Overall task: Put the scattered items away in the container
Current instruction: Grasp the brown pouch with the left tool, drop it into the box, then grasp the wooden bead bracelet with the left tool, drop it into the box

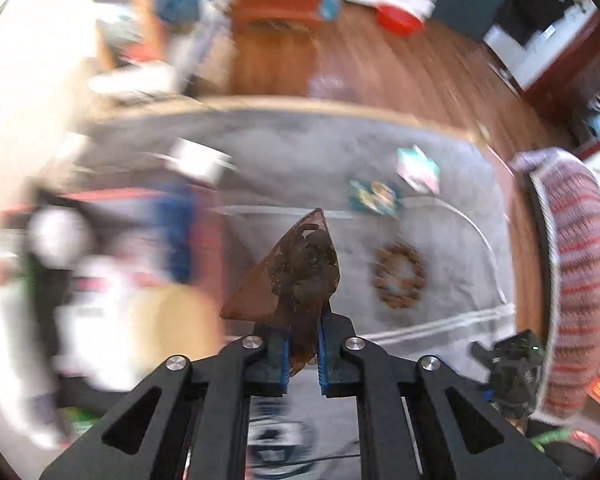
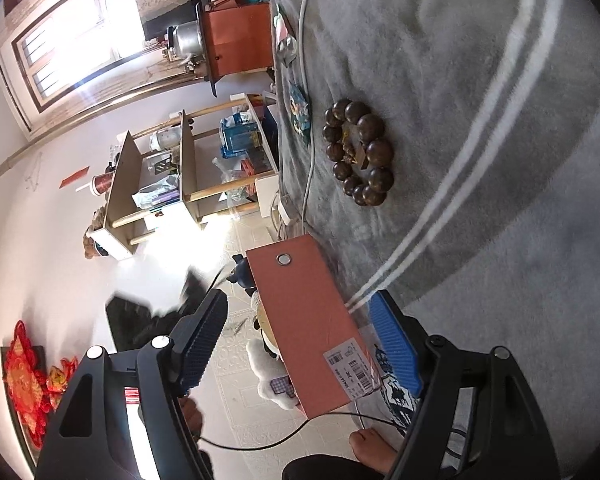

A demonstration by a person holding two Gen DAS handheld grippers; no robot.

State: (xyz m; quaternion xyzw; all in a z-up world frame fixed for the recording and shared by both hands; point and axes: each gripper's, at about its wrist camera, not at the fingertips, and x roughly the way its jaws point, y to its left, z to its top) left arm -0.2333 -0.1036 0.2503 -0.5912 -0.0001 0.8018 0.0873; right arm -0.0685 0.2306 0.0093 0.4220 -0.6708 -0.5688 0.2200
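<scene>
A brown translucent packet (image 1: 296, 276) is pinched in the closed left gripper (image 1: 303, 354). The right gripper (image 2: 300, 340) is held wide, its jaws straddling an orange box (image 2: 304, 324); contact cannot be told.

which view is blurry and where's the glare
Left wrist view: heavy motion smear over the room, blown-out white along the left edge; only the left gripper and the brown translucent piece it holds stay sharp. Right wrist view: crisp, with glare from the window, and the bead bracelet clear.

bead bracelet (image 2: 358, 152) on blanket (image 2: 480, 100), cable (image 2: 310, 120) beside
</scene>
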